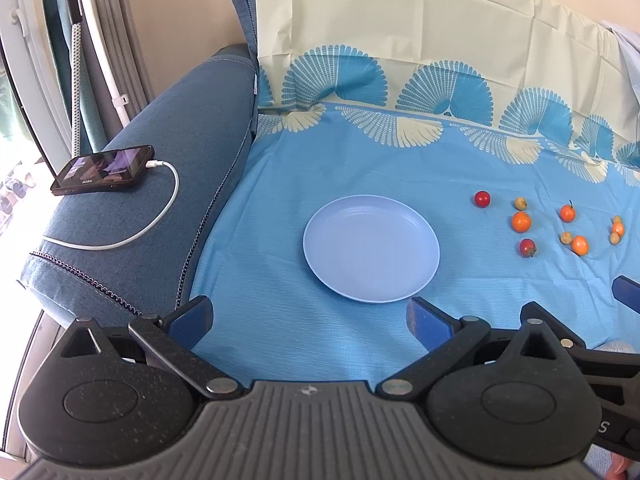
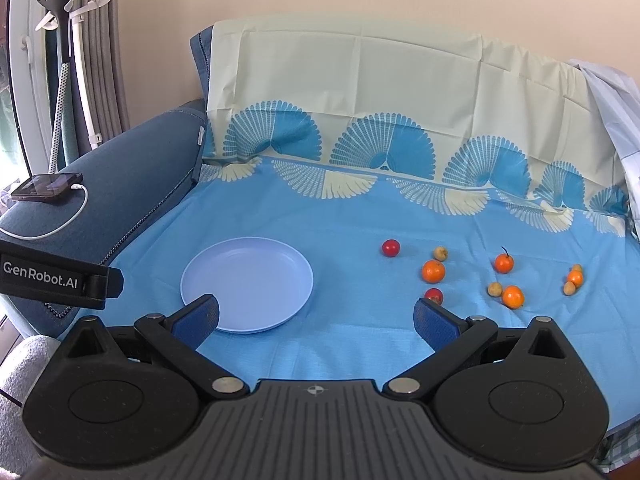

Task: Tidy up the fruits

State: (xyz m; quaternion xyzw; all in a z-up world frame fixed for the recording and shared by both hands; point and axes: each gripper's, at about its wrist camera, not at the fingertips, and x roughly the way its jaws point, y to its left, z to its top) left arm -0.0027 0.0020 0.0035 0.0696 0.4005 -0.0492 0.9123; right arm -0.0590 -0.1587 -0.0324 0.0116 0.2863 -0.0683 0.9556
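A pale blue plate [image 1: 372, 248] [image 2: 248, 284] lies with nothing on it on the blue cloth. To its right are scattered small fruits: a red one [image 1: 482, 199] [image 2: 391, 247], a second red one [image 1: 527, 247] [image 2: 434, 295], several oranges such as [image 1: 521, 221] [image 2: 433, 271], and several small tan fruits such as [image 1: 520, 202] [image 2: 440, 253]. My left gripper [image 1: 310, 318] is open near the plate's front rim, holding nothing. My right gripper [image 2: 316, 318] is open too, between the plate and the fruits, its right finger partly hiding the nearer red fruit.
A phone [image 1: 104, 169] [image 2: 48, 186] on a white charging cable [image 1: 160, 208] rests on the blue sofa armrest [image 1: 160, 184] at left. The patterned cloth runs up the sofa back [image 2: 360, 92]. A garment steamer [image 2: 60, 4] stands by the window, far left.
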